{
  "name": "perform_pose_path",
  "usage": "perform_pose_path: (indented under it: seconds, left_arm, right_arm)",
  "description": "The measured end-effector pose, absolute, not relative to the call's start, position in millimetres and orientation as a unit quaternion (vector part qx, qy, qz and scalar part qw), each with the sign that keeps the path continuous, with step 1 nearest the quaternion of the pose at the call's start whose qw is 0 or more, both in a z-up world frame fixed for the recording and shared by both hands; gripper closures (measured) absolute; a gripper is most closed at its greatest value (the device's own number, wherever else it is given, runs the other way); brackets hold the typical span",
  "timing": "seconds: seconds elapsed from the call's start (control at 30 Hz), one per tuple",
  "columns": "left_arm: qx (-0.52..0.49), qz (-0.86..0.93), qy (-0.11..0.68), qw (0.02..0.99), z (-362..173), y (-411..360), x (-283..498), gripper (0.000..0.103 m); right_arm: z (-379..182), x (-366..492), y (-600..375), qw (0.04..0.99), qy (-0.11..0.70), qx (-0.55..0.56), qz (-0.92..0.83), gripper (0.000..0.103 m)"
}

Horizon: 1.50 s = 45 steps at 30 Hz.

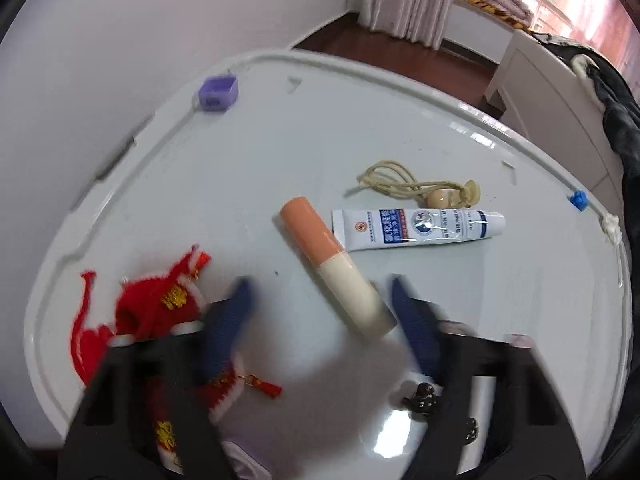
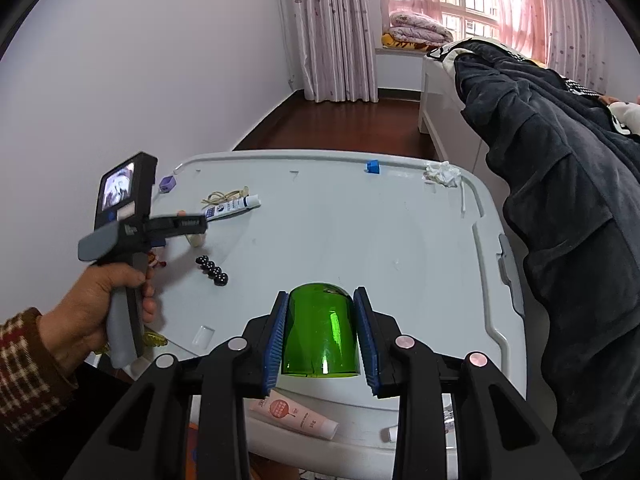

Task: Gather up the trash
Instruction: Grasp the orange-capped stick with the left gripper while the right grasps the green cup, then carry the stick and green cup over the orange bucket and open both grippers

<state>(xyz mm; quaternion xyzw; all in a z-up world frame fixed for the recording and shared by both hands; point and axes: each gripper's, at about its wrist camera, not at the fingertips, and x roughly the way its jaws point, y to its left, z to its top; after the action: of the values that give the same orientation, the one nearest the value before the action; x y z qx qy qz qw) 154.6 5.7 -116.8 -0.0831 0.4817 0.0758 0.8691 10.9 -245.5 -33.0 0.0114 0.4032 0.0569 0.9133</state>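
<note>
My left gripper (image 1: 320, 292) is open above the white lid (image 1: 280, 152), its blue pads either side of the near end of an orange and cream tube (image 1: 336, 264), apart from it. A blue and white ointment tube (image 1: 416, 228) and a beige cord (image 1: 404, 184) lie behind it. Red knitted ornaments (image 1: 160, 304) lie at the left. My right gripper (image 2: 320, 336) is shut on a green plastic cup (image 2: 322, 332), held over the lid's near edge (image 2: 400, 240). The left gripper (image 2: 176, 228) shows in the right wrist view. A crumpled tissue (image 2: 442, 174) lies at the far right edge.
A purple cube (image 1: 219, 92) and a blue clip (image 1: 578, 200) sit on the lid's rim. Black beads (image 2: 212, 270) lie mid-left. A pink tube (image 2: 296, 414) lies under my right gripper. Dark clothing (image 2: 560, 200) hangs over a bed at the right.
</note>
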Motion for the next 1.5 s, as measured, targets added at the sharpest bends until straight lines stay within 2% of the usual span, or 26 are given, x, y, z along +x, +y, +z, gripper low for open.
perform_pose_path:
  seconds: [0.03,0.07,0.47,0.7,0.97,1.23,1.3,1.37,1.5]
  left_arm:
    - [-0.073,0.069,0.480,0.871,-115.3,4.0,153.5,0.082]
    - [-0.077,0.061,0.484,0.870,-114.9,5.1,152.2,0.085]
    - [-0.056,-0.014,0.448,0.892,-65.6,10.2,90.9,0.085]
    - [0.008,-0.100,0.463,0.881,-42.7,-8.5,-4.7,0.085]
    - [0.049,-0.211,0.577,0.788,-79.3,-27.1,-123.2,0.085]
    - [0.029,-0.194,0.671,0.715,-140.2,-7.8,-145.6,0.085]
    - [0.026,-0.181,0.680,0.710,-146.3,-3.6,-142.1,0.083]
    - [0.025,-0.172,0.673,0.719,-143.7,-0.1,-140.6,0.080]
    - [0.060,-0.133,0.614,0.776,-119.3,1.1,-133.0,0.060]
  right_arm:
    - [-32.0,10.5,-246.3,0.914,0.402,0.013,0.058,0.070]
    - [-31.1,10.2,-247.0,0.914,0.401,0.015,0.059,0.070]
    - [-21.7,2.7,-247.5,0.919,0.387,0.023,0.067,0.070]
    - [-18.7,-15.4,-236.7,0.919,0.383,0.015,0.092,0.070]
    - [-35.1,-73.9,-192.4,0.902,0.407,-0.017,0.142,0.070]
    - [-124.8,-144.4,-143.5,0.822,0.537,-0.011,0.190,0.070]
    - [-138.6,-146.9,-138.0,0.812,0.555,-0.023,0.181,0.043]
    - [-141.6,-145.2,-143.0,0.817,0.553,-0.026,0.162,0.036]
    - [-130.7,-133.9,-168.1,0.834,0.535,0.026,0.133,0.022]
